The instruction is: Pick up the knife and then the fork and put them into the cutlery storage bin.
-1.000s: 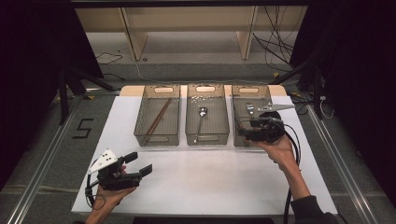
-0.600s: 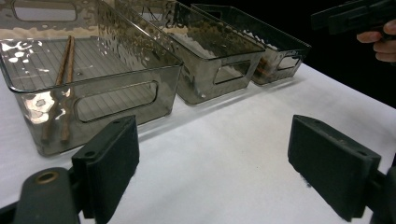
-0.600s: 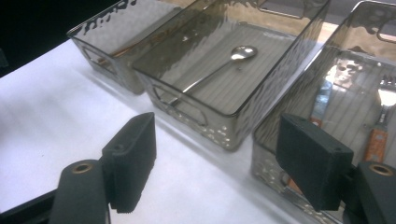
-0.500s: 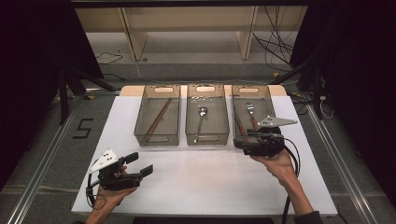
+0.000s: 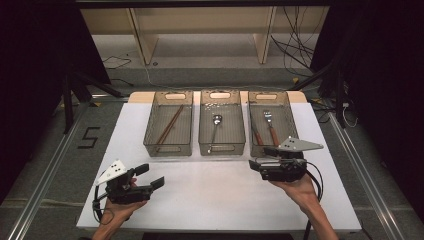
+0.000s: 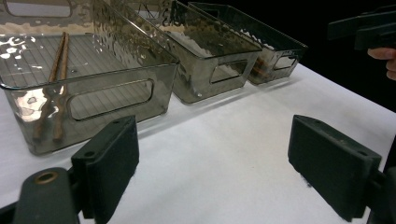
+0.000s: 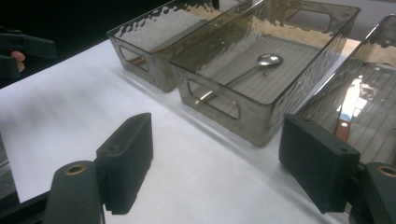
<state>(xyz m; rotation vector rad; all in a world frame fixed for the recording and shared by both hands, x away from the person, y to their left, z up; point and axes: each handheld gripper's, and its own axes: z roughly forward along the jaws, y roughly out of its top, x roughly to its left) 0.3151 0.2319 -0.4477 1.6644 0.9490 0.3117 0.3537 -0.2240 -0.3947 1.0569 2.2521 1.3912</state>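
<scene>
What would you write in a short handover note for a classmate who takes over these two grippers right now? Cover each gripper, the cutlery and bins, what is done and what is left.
Left gripper: open, holding nothing, low over the white table near its front left.
Right gripper: jaws have just been opening, nothing between them; it sits just in front of the right bin.
Left bin: chopsticks.
Middle bin: spoon.
Right bin: fork and another brown-handled utensil.
Done: all visible cutlery lies sorted in bins.
Left: no loose cutlery lies on the table; probably just draw both grippers back.
</scene>
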